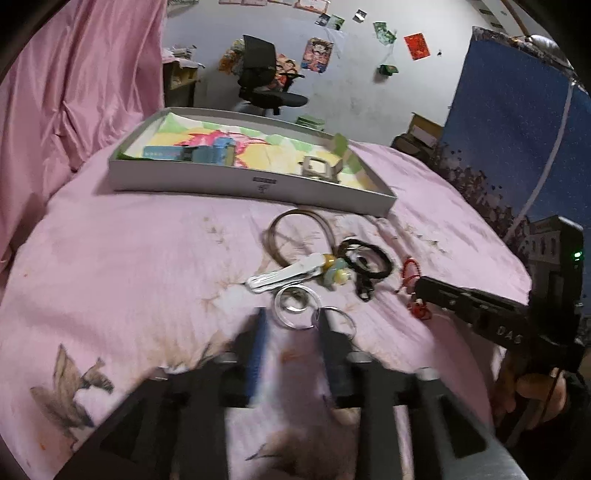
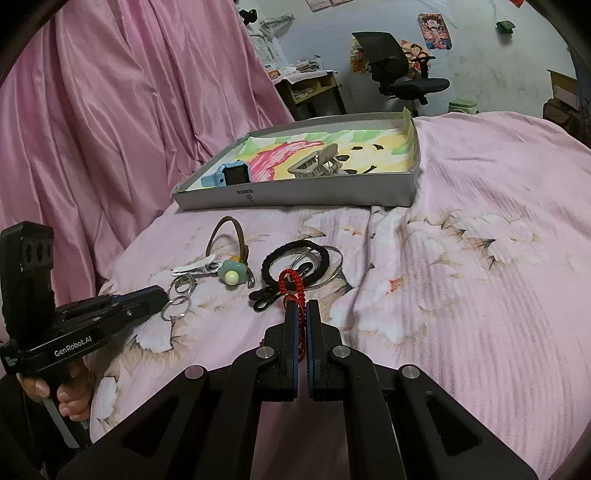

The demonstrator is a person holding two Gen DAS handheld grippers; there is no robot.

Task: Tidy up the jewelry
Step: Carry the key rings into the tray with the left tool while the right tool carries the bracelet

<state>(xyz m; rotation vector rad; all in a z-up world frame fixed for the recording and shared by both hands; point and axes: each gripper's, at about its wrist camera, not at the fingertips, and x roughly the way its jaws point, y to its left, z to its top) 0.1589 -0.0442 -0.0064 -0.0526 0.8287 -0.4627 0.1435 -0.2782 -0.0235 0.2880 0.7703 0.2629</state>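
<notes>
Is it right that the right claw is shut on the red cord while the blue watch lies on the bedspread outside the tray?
Not quite. The right claw is shut on the red cord, but the blue watch lies inside the tray, as the right wrist view shows.

Room ahead: pale wall (image 2: pixel 325 33) with cartoon posters (image 2: pixel 435 31), black office chair (image 2: pixel 399 70), cluttered desk (image 2: pixel 310 90); pink curtain (image 2: pixel 122 110) leftward.

I am looking at a soft, ribbed pink cloth bedspread (image 2: pixel 480 280). Shiny metal rings (image 2: pixel 179 295) are lying on it beside a red cord bracelet (image 2: pixel 293 282). The grey box (image 2: pixel 295 194) is looking like matt cardboard. The pink curtain (image 2: pixel 129 110) is shining like satin.
</notes>
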